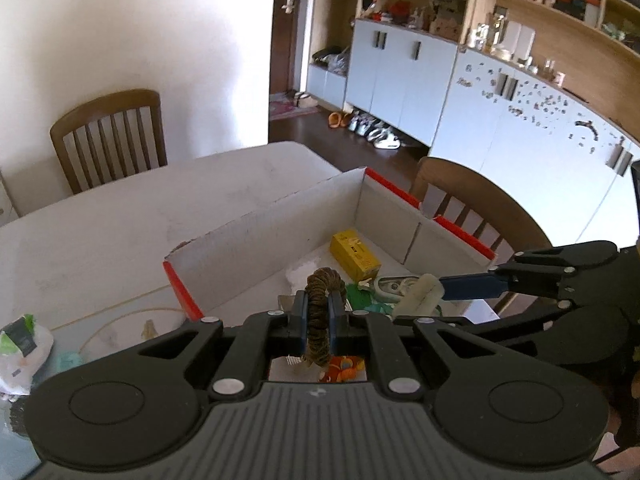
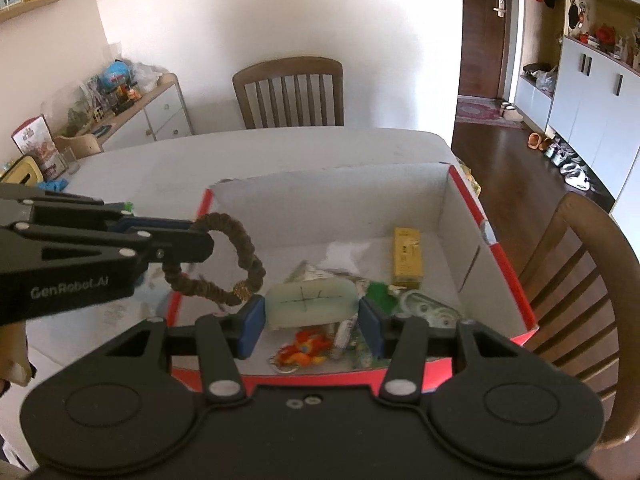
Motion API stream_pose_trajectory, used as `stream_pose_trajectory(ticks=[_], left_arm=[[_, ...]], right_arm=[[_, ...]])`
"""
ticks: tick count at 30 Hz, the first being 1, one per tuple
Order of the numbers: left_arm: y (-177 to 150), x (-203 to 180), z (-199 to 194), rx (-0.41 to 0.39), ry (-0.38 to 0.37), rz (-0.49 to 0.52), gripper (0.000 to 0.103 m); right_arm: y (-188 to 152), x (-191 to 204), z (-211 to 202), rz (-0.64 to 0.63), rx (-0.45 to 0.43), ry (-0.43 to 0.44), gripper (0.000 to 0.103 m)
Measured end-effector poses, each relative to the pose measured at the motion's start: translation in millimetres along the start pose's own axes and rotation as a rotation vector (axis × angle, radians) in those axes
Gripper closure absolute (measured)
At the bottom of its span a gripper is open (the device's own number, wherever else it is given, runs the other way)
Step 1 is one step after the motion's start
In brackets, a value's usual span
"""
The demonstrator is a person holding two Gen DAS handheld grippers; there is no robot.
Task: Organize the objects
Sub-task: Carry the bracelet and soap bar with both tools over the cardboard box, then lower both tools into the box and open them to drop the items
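So there's a white dining table (image 2: 280,152) with an open red-edged cardboard box (image 2: 328,204) sitting toward its right edge. Inside, a yellow carton (image 2: 407,258) lies near the box's far right corner, with an orange toy (image 2: 304,350) by the near wall. Right gripper (image 2: 312,320) is clamped on a pale translucent block (image 2: 310,304) above the box. Left gripper (image 1: 319,314) is pinched tight on a brown beaded bracelet (image 1: 319,316), dangling over the box's left edge.

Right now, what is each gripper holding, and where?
Left gripper: brown bead bracelet, pinched across its band. Right gripper: pale block, gripped at both ends.
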State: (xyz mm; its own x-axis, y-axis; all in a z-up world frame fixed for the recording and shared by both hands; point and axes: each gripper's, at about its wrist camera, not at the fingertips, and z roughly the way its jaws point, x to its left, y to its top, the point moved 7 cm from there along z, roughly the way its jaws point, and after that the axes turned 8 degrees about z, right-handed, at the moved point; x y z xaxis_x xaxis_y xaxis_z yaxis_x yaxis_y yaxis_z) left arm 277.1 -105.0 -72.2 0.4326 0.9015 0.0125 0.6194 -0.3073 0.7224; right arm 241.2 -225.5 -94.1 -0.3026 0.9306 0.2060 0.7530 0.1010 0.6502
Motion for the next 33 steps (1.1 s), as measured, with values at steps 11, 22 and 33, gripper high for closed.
stream_pose_trajectory(ticks=[11, 22, 33], left_arm=[[24.3, 6.5, 58.6, 0.045, -0.025, -0.080, 0.093], [26.6, 7.9, 127.6, 0.136, -0.195, -0.285, 0.094], [4.3, 21.4, 164.3, 0.256, -0.120, -0.307, 0.094]], right_arm=[[-0.2, -34.5, 46.6, -0.061, 0.077, -0.043, 0.054], [-3.8, -49.5, 80.4, -0.096, 0.142, -0.041, 0.054], [-6.6, -53.2, 95.2, -0.127, 0.178, -0.045, 0.054]])
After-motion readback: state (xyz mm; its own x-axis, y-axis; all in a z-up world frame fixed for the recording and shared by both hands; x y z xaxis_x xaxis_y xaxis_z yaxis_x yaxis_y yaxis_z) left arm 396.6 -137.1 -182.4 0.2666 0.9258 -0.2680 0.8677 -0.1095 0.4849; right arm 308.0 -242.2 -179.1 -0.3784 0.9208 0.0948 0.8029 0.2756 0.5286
